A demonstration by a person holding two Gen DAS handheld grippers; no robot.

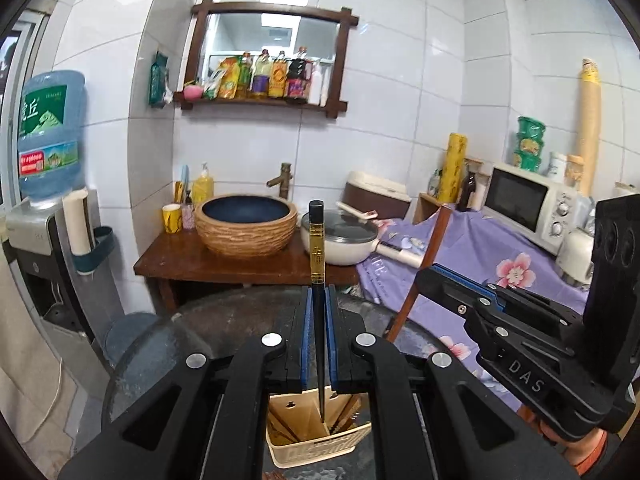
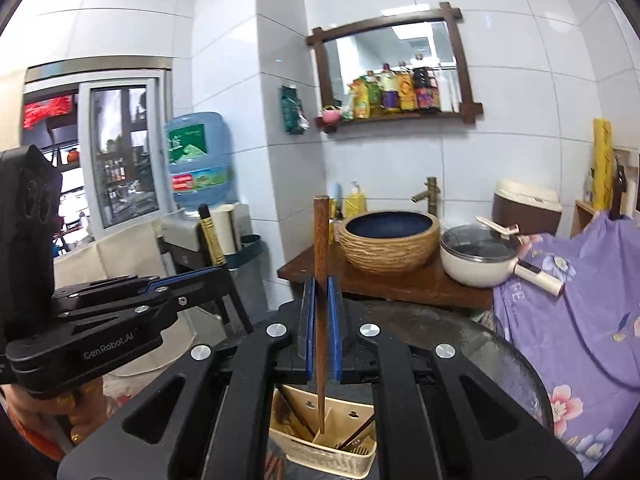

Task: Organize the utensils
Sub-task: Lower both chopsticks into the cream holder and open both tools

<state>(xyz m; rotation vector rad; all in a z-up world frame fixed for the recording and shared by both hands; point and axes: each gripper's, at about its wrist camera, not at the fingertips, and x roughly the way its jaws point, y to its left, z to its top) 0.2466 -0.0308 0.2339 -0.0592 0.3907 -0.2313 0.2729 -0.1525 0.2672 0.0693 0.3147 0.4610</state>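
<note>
Left wrist view shows my left gripper [image 1: 319, 308] pinching a black chopstick with gold bands [image 1: 316, 240] between its blue pads, upright, its thin end pointing down into a beige plastic utensil holder with compartments [image 1: 316, 446] on the dark round table [image 1: 224, 320]. Right wrist view shows my right gripper [image 2: 321, 304] pressed on a reddish-brown wooden chopstick [image 2: 321, 236], also upright, its tip inside one compartment of the same holder. More brown chopsticks [image 2: 294, 414] lie in the neighbouring compartments. Both grippers are side by side, well above the holder.
</note>
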